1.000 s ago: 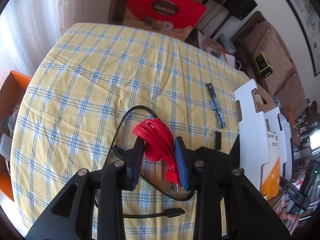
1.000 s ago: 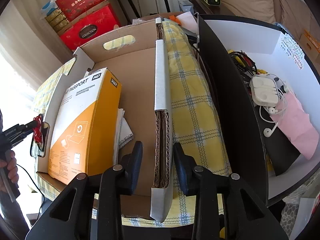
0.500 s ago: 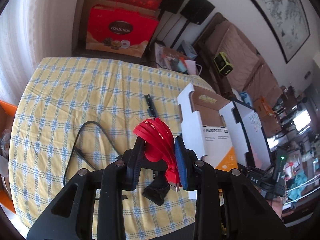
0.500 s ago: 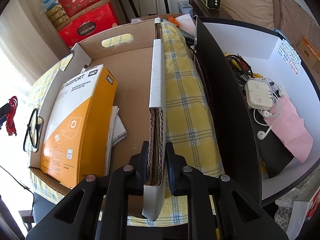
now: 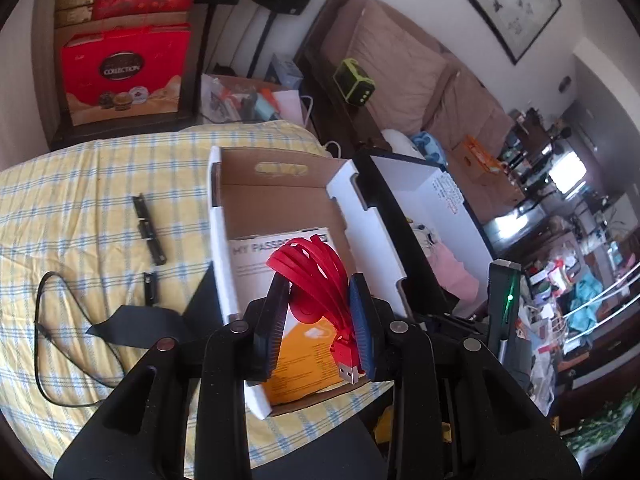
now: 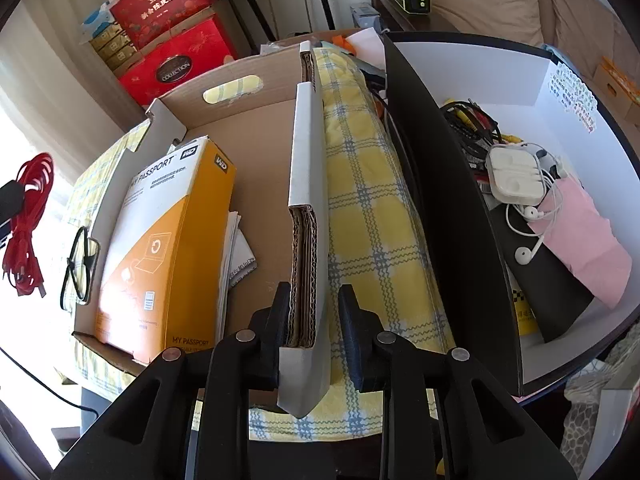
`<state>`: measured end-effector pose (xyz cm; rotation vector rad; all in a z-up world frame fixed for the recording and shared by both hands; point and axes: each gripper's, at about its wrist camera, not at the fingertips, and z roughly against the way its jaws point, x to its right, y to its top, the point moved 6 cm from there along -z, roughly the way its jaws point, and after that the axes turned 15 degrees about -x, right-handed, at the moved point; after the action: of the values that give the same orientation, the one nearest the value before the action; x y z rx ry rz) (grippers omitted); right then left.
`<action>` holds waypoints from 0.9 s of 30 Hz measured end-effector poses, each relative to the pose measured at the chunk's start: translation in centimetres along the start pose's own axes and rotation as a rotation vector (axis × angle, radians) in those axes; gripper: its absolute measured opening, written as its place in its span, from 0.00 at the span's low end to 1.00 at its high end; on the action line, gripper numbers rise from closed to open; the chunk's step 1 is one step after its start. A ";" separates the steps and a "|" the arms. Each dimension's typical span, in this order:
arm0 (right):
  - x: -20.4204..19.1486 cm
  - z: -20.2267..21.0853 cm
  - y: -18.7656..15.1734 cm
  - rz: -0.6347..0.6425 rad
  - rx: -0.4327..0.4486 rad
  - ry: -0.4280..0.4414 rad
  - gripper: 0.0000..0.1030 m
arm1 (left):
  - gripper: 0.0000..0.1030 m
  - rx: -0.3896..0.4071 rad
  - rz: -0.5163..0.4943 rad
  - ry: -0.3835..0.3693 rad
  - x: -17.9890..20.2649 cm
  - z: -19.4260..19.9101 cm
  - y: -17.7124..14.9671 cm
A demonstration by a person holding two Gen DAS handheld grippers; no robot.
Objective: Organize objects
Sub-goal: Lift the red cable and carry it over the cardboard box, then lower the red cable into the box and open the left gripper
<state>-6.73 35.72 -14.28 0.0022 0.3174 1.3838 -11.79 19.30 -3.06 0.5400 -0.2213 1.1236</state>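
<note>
You can read "MY PASSPORT" and the "WD" logo on the orange-and-white box [image 6: 160,236], printed on its white face and again low on its orange side; left wrist view shows only "MY PASS…" on it [image 5: 276,250]. The red gift box [image 5: 124,72] in the bkgd reads "COLLECTION". Chinese chars on the upper red box [image 6: 160,4] and small print elsewhere: too small to read.

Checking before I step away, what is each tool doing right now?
Left tool: shut on the red cable.
Right tool: jaws opening around the box wall; left pad seems to touch it, right pad clear.
</note>
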 end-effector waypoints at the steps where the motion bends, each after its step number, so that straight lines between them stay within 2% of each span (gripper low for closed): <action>1: -0.1 0.1 -0.1 0.007 0.002 0.005 0.18 | 0.28 -0.013 -0.007 -0.007 0.7 -0.7 0.2; 6: -0.3 0.3 -0.3 0.008 0.007 0.005 0.17 | 0.28 -0.073 -0.037 -0.030 3.5 -3.9 1.0; 12: -0.1 0.3 -0.4 -0.009 0.011 0.029 0.18 | 0.28 -0.133 -0.100 0.030 5.6 -7.1 1.1; 19: 0.0 0.4 -0.6 -0.010 0.007 0.043 0.19 | 0.28 -0.166 -0.098 0.062 5.8 -9.6 1.2; 22: 0.0 0.4 -0.6 -0.007 0.004 0.042 0.19 | 0.28 -0.176 -0.081 0.044 5.4 -10.2 1.2; 25: 0.0 0.4 -0.6 -0.004 0.002 0.041 0.19 | 0.37 -0.187 -0.085 0.017 5.4 -10.1 1.0; 27: 0.0 0.4 -0.7 -0.005 -0.001 0.045 0.20 | 0.40 -0.167 -0.097 0.020 5.4 -9.2 0.8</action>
<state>-5.99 35.62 -14.03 -0.0304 0.3538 1.3803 -11.11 28.58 -8.36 0.3869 -0.2666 1.0054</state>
